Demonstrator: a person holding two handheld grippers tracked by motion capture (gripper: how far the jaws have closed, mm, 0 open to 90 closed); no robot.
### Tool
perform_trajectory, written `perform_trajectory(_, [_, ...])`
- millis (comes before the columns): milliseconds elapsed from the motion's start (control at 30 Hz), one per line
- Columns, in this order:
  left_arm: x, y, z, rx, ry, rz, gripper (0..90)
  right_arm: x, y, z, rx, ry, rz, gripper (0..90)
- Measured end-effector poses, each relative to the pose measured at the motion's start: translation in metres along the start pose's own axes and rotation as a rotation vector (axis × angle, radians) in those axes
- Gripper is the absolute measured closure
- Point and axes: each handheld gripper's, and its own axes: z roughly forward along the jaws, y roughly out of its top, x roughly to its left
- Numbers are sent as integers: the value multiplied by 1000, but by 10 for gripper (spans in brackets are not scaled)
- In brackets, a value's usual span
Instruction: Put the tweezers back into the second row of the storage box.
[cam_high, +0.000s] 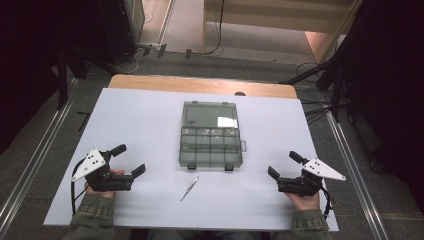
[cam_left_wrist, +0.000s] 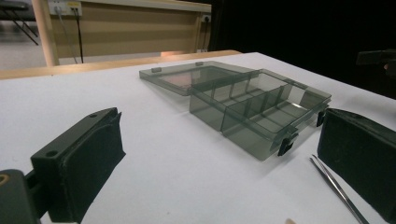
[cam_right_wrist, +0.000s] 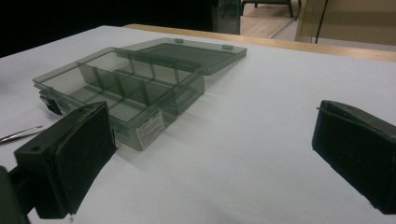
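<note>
A smoky clear compartment box (cam_high: 211, 146) lies open in the middle of the white table, its lid (cam_high: 209, 115) folded flat behind it. The box (cam_left_wrist: 261, 109) (cam_right_wrist: 121, 91) looks empty in both gripper views. Metal tweezers (cam_high: 189, 188) (cam_left_wrist: 337, 189) lie on the table just in front of it; their tips (cam_right_wrist: 21, 134) reach into the right gripper view. My left gripper (cam_high: 128, 160) (cam_left_wrist: 219, 163) rests at the near left, open and holding nothing. My right gripper (cam_high: 284, 165) (cam_right_wrist: 210, 154) rests at the near right, also open and holding nothing.
The white board (cam_high: 140, 125) covers a wooden table whose far edge (cam_high: 200, 85) shows behind it. Cables and dark stands crowd the floor around the table. A wooden cabinet (cam_left_wrist: 121, 28) stands beyond the far edge.
</note>
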Motion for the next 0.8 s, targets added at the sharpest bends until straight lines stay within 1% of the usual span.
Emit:
perform_trajectory(167, [-1, 0, 0, 4, -1, 4, 0, -1, 0, 0, 15, 4, -19, 0])
perform_trajectory(400, [-1, 0, 0, 7, -3, 9, 0, 0, 0, -1, 17, -1, -24, 0])
perform_trajectory(467, [-1, 0, 0, 3, -2, 2, 0, 0, 0, -1, 21, -3, -28, 0])
perform_trajectory(567, [-1, 0, -1, 0, 0, 2, 0, 0, 0, 0, 29, -9, -36, 0])
perform_trajectory(733, [-1, 0, -1, 2, -2, 2, 0, 2, 0, 0, 31, 0, -45, 0])
perform_trajectory(800, [-1, 0, -1, 3, -2, 3, 0, 2, 0, 0, 31, 11, -32, 0])
